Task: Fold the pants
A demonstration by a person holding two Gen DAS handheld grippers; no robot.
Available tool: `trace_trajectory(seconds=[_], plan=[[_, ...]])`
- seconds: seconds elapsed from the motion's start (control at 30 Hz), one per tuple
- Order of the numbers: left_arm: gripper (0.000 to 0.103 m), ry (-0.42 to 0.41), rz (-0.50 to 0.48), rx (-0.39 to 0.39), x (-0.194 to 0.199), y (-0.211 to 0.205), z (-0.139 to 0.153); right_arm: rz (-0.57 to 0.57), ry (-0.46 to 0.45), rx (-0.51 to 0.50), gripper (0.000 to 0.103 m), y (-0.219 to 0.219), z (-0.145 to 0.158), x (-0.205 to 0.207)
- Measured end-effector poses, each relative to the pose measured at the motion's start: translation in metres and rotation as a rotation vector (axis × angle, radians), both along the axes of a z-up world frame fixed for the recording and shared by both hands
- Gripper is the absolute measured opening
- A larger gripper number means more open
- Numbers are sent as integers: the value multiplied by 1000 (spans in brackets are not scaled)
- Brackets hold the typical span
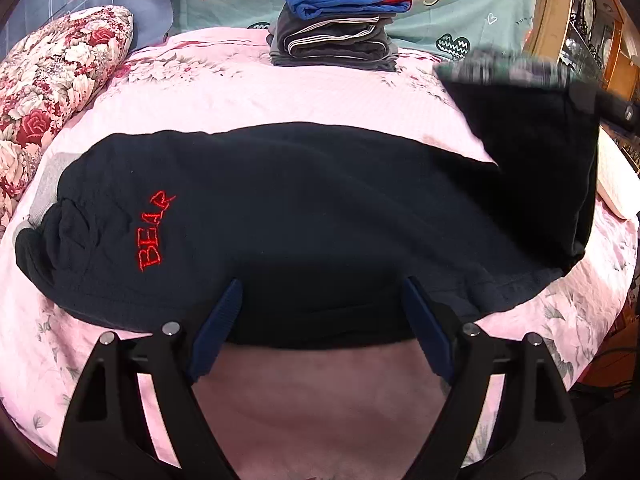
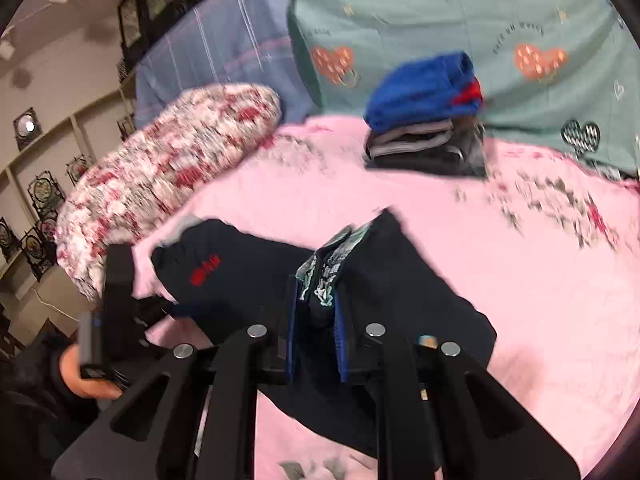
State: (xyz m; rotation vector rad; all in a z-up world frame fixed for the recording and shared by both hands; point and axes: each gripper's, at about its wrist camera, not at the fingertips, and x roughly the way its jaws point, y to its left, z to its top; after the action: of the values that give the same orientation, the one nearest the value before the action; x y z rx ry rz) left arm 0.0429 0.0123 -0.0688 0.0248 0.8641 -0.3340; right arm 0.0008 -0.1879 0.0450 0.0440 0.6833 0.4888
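My right hand-held gripper is clamped on a bunched end of the dark navy pants, its ribbed blue pads pinching soft fabric with a pale patterned lining showing between them. That end is lifted off the bed while the rest lies flat across the pink floral bedspread, red stitched lettering near the gathered waistband. My left hand-held gripper stands wide open with nothing between its pads, hovering at the near edge of the pants. Behind, a stack of folded clothes topped with a blue garment sits near a plump rose-print pillow.
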Motion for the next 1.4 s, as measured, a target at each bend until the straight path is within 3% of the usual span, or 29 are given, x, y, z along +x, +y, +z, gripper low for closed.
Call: trace_trajectory(seconds=[0.1, 0.2, 0.3, 0.33, 0.37, 0.53, 0.6, 0.7, 0.77, 0.83, 0.9, 1.03, 1.23, 1.3, 1.37, 1.4], plan=[[83, -2, 1, 4, -1, 1, 1, 68, 108, -24, 16, 31, -31, 22], [83, -5, 9, 11, -3, 6, 3, 154, 281, -61, 19, 61, -90, 42], [83, -10, 27, 14, -5, 15, 7, 199, 285, -25, 38, 60, -94, 38], [83, -8, 31, 10, -4, 17, 9, 204, 289, 12, 51, 55, -89, 38], [83, -9, 31, 4, -4, 18, 11, 199, 275, 52, 54, 48, -81, 36], [83, -69, -15, -30, -6, 1, 34, 246, 215, 131, 54, 26, -44, 14], [83, -99, -59, -47, -9, -14, 45, 215, 169, 182, 54, 10, -22, 1], [85, -136, -135, -52, -11, -44, 57, 34, 97, 237, 54, -38, 5, 0], [86, -148, -173, -30, -3, -67, 55, -102, 103, 227, 54, -67, 8, 7], [86, -137, -138, 47, 11, -80, 42, -173, 148, 223, 54, -86, -3, 17], [85, -73, -66, 114, 30, -75, 20, -201, 214, 219, 54, -93, -20, 24], [86, 46, -5, 48, 40, -39, -3, -163, 240, 151, 54, -80, -37, 19], [86, 35, 6, 61, 38, -31, -2, -119, 218, 170, 54, -64, -38, 27], [87, 38, 5, 61, 38, -31, -2, -132, 298, 85, 53, -57, -63, 38], [87, 37, 3, 75, 36, -30, -3, -138, 420, 70, 48, -57, -100, 50], [87, 39, -1, 75, 35, -30, -4, -129, 396, 55, 47, -56, -100, 48]])
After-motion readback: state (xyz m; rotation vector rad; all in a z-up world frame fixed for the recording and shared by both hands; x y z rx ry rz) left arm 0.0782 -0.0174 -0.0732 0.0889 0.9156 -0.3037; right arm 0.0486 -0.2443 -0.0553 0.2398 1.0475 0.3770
